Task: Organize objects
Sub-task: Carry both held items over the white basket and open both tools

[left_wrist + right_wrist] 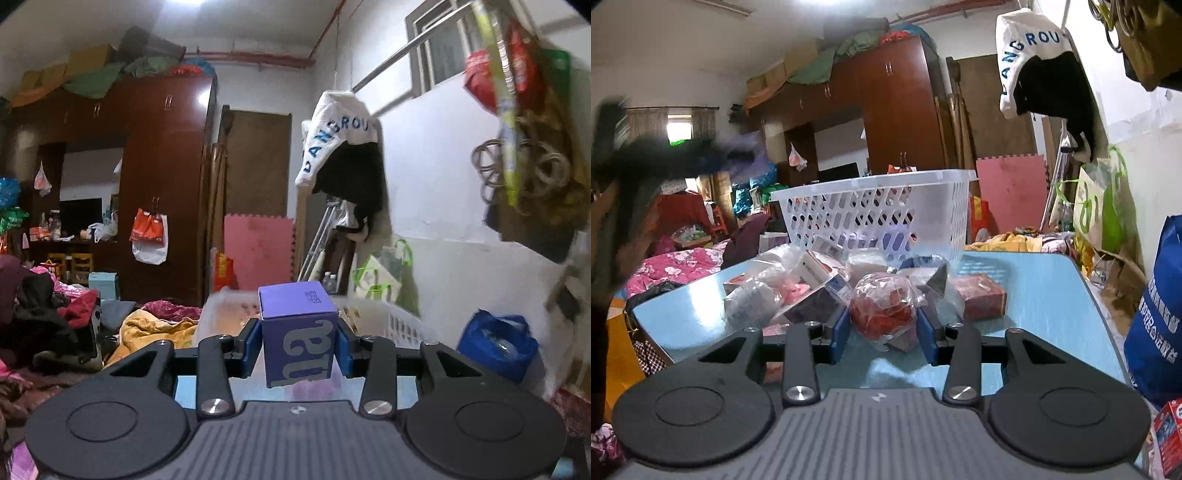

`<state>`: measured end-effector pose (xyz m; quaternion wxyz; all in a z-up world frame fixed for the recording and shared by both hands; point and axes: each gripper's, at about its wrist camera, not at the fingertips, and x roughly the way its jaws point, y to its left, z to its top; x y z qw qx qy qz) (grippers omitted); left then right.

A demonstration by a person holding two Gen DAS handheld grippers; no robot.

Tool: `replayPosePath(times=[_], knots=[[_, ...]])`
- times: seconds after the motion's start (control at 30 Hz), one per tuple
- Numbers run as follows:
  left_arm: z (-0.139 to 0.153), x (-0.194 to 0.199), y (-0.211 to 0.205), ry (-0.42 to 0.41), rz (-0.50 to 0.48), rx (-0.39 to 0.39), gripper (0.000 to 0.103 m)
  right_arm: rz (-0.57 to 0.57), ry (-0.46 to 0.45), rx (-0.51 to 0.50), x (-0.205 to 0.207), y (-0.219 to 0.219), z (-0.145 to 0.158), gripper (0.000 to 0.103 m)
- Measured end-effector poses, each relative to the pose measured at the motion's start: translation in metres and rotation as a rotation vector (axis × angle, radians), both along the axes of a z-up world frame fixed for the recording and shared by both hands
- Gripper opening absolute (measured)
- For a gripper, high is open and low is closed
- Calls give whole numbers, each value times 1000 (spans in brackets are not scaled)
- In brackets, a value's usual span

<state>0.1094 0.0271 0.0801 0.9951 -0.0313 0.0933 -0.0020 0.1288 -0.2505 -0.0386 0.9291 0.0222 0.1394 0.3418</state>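
Cluttered bedroom, upright purple box (300,339) clamped

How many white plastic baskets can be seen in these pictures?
1. The white basket stands at the far end of the blue table, behind the pile of packets; its rim shows behind the purple box.

Both grippers: left gripper (299,341) and right gripper (882,328) share black linkage arms, silver screws, blue finger pads (251,341), ribbed grey housing.

A purple box (299,339) stands upright at lower centre, raised before a white basket (399,325). Lower centre in the right view, a clear-wrapped red bundle (882,310) fronts a heap of packets (798,284).
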Motion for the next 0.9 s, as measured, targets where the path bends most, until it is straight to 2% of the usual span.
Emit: replayPosePath(times=[0.1,0.2,0.37,0.43,0.53,0.63,0.77,0.8,0.83,0.87,0.9], knots=[[12,53,0,76,34,-19,45,-2,-2,-1,-2,-1,0,43],[10,91,5,141,62,-44,45,-7,-10,-5,-4,-3,1,43],[1,100,14,158,92,-56,45,-23,-31,-15,1,-3,12,43],[4,101,14,152,98,-53,45,-8,-56,-10,12,1,32,43],[9,104,13,154,99,-54,45,14,-114,-25,42,22,77,43],[15,109,12,160,111,-49,46,37,-117,-42,82,51,115,43],[16,117,11,170,104,-50,48,5,-106,-121,130,89,138,47],[16,120,11,171,104,-46,56,-2,-93,-125,137,94,139,49],[16,122,12,170,114,-44,72,3,-82,-138,143,98,138,54],[15,124,12,172,124,-38,79,5,-72,-159,147,102,136,67],[15,125,11,180,125,-29,82,-3,-74,-168,147,102,135,74]])
